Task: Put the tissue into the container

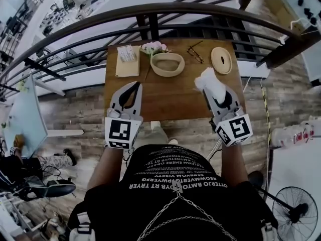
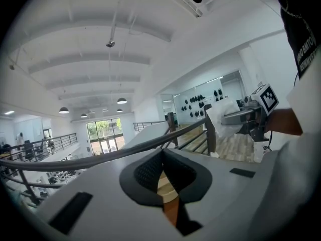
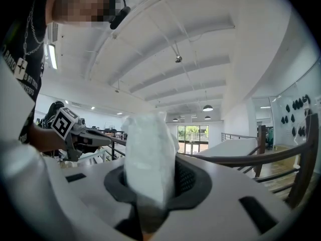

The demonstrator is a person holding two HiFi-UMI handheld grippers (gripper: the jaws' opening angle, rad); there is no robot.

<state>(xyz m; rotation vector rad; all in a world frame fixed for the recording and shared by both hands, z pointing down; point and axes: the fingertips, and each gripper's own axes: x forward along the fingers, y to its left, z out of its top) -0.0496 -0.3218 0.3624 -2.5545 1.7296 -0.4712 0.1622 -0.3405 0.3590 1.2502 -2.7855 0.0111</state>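
Observation:
A crumpled white tissue [image 1: 207,79] stands up from my right gripper [image 1: 214,92], which is shut on it above the front right of the wooden table [image 1: 170,102]. In the right gripper view the tissue [image 3: 149,157] fills the gap between the jaws and hides their tips. The oval beige container [image 1: 167,64] sits at the back middle of the table, its flat lid [image 1: 221,60] lying to its right. My left gripper [image 1: 135,88] is shut and holds nothing, over the table's front left. Both grippers tilt upward, so their views show ceiling, not the table.
A tissue pack [image 1: 127,54] lies at the table's back left. Small flowers [image 1: 154,46] and a pair of glasses [image 1: 195,53] lie near the container. A curved dark railing [image 1: 150,14] runs beyond the table. A fan [image 1: 296,212] stands on the floor at lower right.

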